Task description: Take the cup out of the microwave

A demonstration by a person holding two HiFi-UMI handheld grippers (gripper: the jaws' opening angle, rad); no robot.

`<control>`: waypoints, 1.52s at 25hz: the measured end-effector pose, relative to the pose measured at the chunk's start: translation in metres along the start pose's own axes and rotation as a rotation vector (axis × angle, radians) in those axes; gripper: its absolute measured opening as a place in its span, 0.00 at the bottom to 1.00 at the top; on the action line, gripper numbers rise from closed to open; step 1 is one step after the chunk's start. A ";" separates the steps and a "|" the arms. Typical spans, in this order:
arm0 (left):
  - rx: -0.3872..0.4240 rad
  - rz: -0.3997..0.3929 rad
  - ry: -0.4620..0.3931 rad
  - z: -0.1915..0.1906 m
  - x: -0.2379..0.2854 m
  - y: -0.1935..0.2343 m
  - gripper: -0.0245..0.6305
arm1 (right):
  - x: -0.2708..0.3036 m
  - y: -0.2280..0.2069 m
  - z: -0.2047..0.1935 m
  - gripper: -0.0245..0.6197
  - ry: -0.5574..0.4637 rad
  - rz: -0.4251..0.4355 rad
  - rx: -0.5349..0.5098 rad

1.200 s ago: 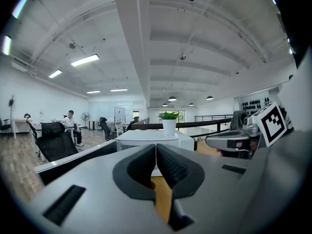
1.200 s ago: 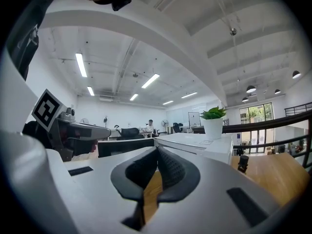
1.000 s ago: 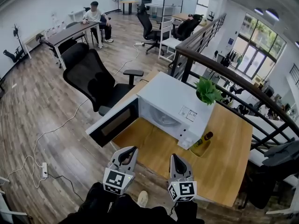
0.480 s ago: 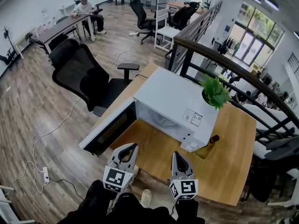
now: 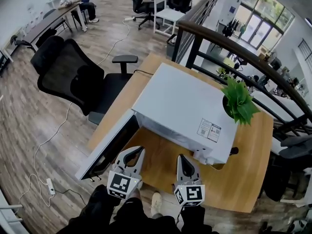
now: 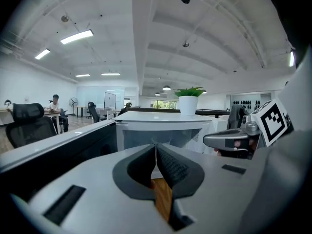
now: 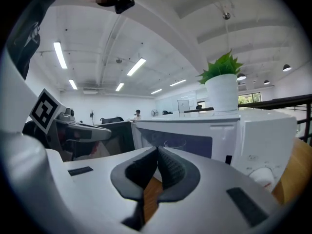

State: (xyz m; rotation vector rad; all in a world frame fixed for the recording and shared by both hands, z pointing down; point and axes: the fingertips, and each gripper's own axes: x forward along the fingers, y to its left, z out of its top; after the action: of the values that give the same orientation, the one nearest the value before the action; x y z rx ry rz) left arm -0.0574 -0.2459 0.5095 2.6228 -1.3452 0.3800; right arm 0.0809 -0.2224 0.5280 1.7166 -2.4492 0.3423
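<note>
Because the cup (image 7: 174, 143) sits back inside the microwave (image 5: 185, 106), showing only as a faint clear shape on the cavity floor in the right gripper view, the reach should go in slowly and level, under the cavity roof. Its wall looks transparent, so I judge it easy to misjudge. Line up on the rim before closing.

The microwave stands toward the left edge of the worktop (image 5: 243, 174), with a potted plant (image 5: 239, 101) on its top. Its door (image 5: 109, 147) is swung open past the near left corner, so the opening faces the near edge.

The right gripper (image 5: 181, 158) sits more squarely before that opening and looks the better one to send in. The left gripper (image 5: 136, 150) is close to the open door and should keep off it. Both pairs of fingers are clenched tip to tip with nothing between them, so the working pair must spread wider than the cup before entering. Then take the cup across its wall, firmly but gently if it is glass, hold it upright, and draw it straight out toward the near edge.

Seen from the right gripper, the cup lies ahead of and a little above the fingertips, well apart from them and beyond the cavity's front lip. Neither pair touches it.
</note>
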 end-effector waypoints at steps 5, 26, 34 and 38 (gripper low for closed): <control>-0.010 -0.031 0.030 -0.020 0.032 0.013 0.08 | 0.035 -0.014 -0.023 0.06 0.031 -0.011 0.014; -0.031 -0.051 0.089 -0.051 0.075 0.030 0.08 | 0.121 -0.025 -0.059 0.24 0.088 0.104 0.019; -0.043 -0.041 0.097 -0.057 0.076 0.036 0.08 | 0.141 -0.024 -0.069 0.25 0.115 0.137 0.003; -0.048 -0.041 0.101 -0.061 0.075 0.036 0.08 | 0.148 -0.021 -0.071 0.25 0.120 0.150 0.003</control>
State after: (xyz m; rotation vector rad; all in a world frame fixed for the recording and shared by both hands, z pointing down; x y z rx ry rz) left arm -0.0536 -0.3085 0.5915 2.5515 -1.2511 0.4612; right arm 0.0482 -0.3452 0.6335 1.4713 -2.4955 0.4513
